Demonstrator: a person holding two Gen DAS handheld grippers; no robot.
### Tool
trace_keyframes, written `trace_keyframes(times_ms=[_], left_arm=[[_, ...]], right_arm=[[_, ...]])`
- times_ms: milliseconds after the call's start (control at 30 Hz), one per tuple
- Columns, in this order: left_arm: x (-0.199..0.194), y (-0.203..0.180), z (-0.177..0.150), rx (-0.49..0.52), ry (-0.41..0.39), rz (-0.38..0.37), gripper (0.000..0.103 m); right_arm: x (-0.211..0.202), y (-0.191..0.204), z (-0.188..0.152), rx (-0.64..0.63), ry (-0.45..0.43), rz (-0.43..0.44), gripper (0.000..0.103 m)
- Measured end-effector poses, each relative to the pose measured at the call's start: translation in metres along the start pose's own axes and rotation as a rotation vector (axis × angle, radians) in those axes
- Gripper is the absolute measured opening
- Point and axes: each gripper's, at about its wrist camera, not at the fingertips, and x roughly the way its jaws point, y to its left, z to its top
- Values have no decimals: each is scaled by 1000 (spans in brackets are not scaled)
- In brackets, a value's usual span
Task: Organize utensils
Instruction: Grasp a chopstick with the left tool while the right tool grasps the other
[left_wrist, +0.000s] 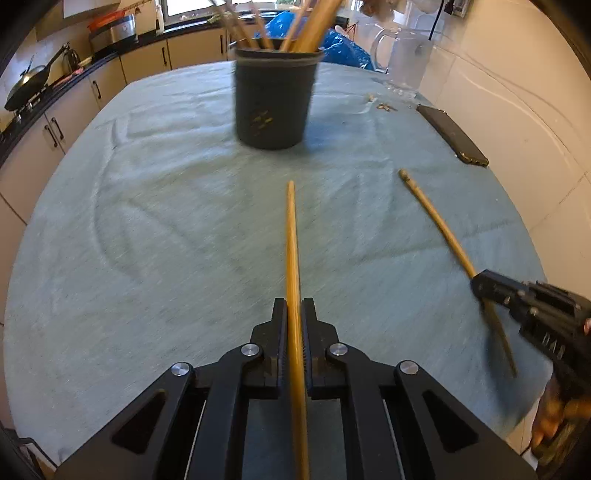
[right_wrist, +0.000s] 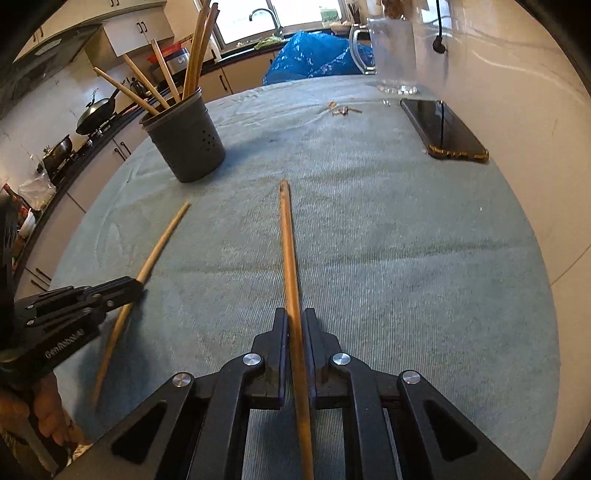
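Note:
My left gripper (left_wrist: 294, 308) is shut on a yellow wooden chopstick (left_wrist: 291, 240) that points ahead at the dark grey utensil holder (left_wrist: 275, 96), which holds several chopsticks. My right gripper (right_wrist: 294, 317) is shut on a browner chopstick (right_wrist: 288, 240), its tip over the cloth. In the left wrist view the right gripper (left_wrist: 484, 288) shows at right with its chopstick (left_wrist: 436, 218). In the right wrist view the left gripper (right_wrist: 136, 286) shows at left with its chopstick (right_wrist: 162, 240); the holder (right_wrist: 184, 136) stands at far left.
A pale blue cloth (right_wrist: 388, 240) covers the table. A black phone (right_wrist: 441, 127) lies at far right by the wall. A clear glass jug (right_wrist: 391, 51) stands behind it. Small bits (right_wrist: 341, 109) lie near the jug. A blue bag (right_wrist: 314, 55) is past the far edge.

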Motion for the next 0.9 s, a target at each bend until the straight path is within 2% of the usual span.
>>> trace_keyframes(times_ms=[100,167,267,433,600,900], left_arm=[[-6,17,-3,-41,37,-43,8],[-7,25,1,-64,39,-67,13],[-8,27,10,-72,22,-42,21],[3,22,28,-38,18,-37,22],[19,17,38,-20,42,-20,22],[24,17,44,-17,3,0,22]], right_arm=[[0,0,-2,-7,3,13,13],[1,2,1,-19,2,19,21],[6,6,10,-40,6,-6,21],[19,9,27,-77,28,-36,22],[33,9,45,-91,40,-41,26],[49,12,69,-121,47,-57,29]])
